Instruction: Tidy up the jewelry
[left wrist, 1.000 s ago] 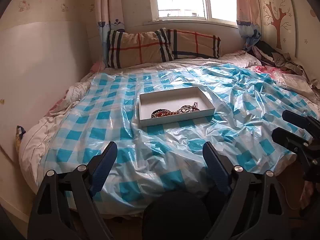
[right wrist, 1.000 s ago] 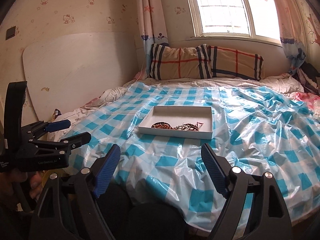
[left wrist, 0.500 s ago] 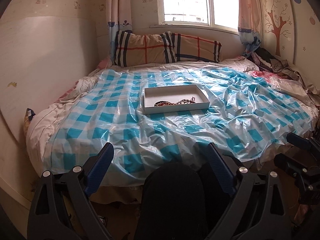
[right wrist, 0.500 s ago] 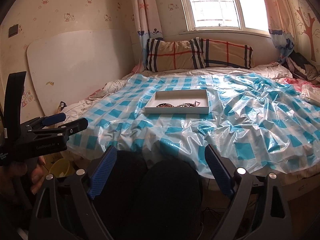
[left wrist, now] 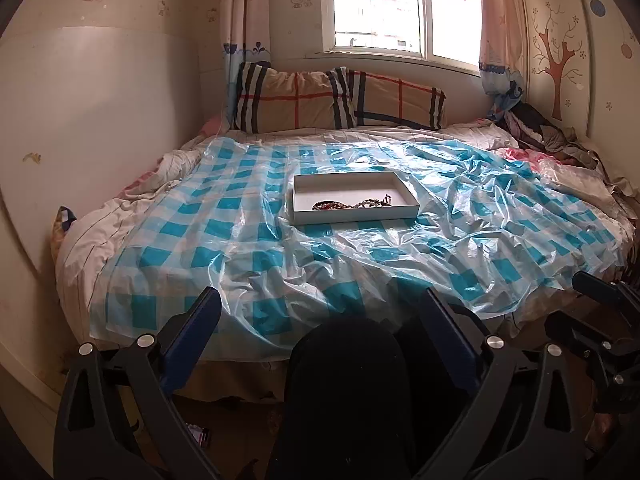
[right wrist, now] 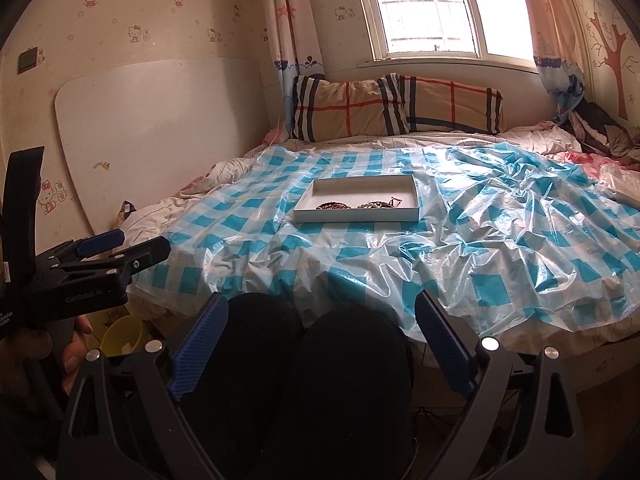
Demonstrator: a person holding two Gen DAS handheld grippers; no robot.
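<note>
While both my claws hang wide apart and empty over my dark knees, the left gripper point(left wrist: 320, 316) and right gripper point(right wrist: 322, 318) sit well short of the white tray point(left wrist: 356, 215) at centre frame on the crinkly plastic sheet point(left wrist: 460, 240). Beaded jewelry point(left wrist: 352, 205) lies bunched along its near wall. I judge it light, limp and tangle-prone; I would pinch one strand mid-loop.

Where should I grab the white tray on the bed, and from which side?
Probably the white tray by its near long wall, coming from the foot of the bed. That upright rim faces both open grippers, left gripper and right gripper, and the jewelry lies just behind it, so pinch shallow.
</note>
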